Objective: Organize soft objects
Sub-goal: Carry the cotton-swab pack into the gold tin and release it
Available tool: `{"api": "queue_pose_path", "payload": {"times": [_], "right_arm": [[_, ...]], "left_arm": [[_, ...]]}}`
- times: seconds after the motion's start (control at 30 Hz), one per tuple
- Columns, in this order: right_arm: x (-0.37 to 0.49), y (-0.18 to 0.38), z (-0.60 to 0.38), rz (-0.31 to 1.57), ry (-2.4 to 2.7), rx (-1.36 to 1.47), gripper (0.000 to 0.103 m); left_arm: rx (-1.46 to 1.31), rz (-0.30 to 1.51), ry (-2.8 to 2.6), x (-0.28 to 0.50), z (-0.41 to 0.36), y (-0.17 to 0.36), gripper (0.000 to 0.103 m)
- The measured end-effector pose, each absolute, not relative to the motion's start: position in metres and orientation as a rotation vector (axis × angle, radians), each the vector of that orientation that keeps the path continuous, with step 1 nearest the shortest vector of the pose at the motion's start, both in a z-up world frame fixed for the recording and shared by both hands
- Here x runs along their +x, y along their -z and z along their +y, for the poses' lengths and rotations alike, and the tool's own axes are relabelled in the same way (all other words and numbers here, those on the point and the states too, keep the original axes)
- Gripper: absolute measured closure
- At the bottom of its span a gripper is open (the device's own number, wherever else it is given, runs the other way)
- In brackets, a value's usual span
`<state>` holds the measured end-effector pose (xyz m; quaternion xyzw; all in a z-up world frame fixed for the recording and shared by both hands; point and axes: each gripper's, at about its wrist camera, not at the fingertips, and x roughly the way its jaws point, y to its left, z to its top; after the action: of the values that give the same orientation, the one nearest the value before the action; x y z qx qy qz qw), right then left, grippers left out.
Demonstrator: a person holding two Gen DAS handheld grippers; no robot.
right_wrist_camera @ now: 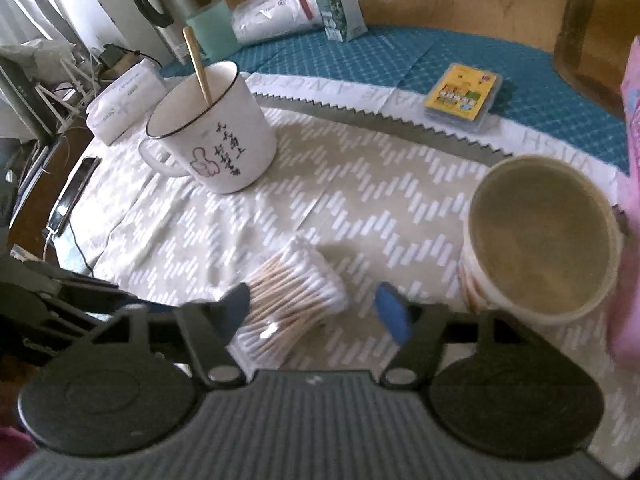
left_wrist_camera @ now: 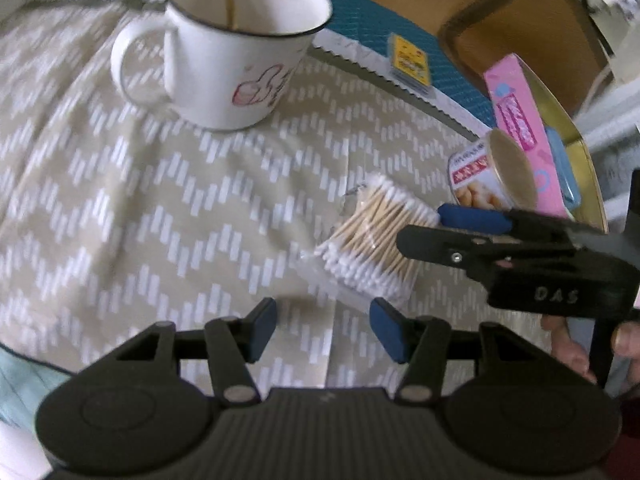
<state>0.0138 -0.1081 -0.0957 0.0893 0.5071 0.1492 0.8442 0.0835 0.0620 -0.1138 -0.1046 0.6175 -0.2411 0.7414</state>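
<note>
The beige zigzag cloth (left_wrist_camera: 120,208) lies bare across its near left stretch, open for a hand to pass. Far left, the white mug (left_wrist_camera: 236,56) stands in the way. To the right the cotton-swab bundle (left_wrist_camera: 372,240) lies just beside a round tub (left_wrist_camera: 496,176) and a pink box (left_wrist_camera: 520,128), crowding that side.

Soft daylight, motion blur, fisheye edges.

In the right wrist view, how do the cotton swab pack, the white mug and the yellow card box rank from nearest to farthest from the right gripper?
1. Cotton swab pack: lying between the right gripper fingers.
2. White mug: farther up the cloth, left.
3. Yellow card box: on the blue mat, far right.
</note>
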Motion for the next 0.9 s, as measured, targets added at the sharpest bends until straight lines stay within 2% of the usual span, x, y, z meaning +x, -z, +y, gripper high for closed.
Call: {"api": "queue_pose_path", "payload": {"times": [0.03,0.1,0.17,0.33,0.6,0.8,0.9], "right_arm": [[0.015,0.1,-0.109,1.089,-0.324,0.211,0.057],[0.01,0.099,-0.111,1.093,-0.358,0.243,0.061],[-0.001,0.095,-0.109,1.099,-0.409,0.215,0.065],[-0.027,0.091,-0.128,1.122,-0.423,0.171,0.065],[-0.075,0.09,-0.203,1.131,-0.265,0.284,0.065],[-0.113,0.076,-0.246,1.038,-0.133,0.315,0.068],[-0.125,0.053,-0.26,0.943,-0.092,0.283,0.069]], "left_arm": [[-0.25,1.347,0.52,0.084,0.061,0.114,0.053],[-0.293,1.344,0.512,0.085,0.061,0.115,0.056],[-0.336,1.352,0.504,0.086,0.059,0.119,0.066],[-0.325,1.375,0.559,0.076,0.029,0.122,0.068],[-0.079,1.37,0.769,0.054,-0.073,0.117,0.068],[0.034,1.334,0.898,0.041,-0.135,0.106,0.068],[0.031,1.283,0.941,0.039,-0.152,0.084,0.067]]}}
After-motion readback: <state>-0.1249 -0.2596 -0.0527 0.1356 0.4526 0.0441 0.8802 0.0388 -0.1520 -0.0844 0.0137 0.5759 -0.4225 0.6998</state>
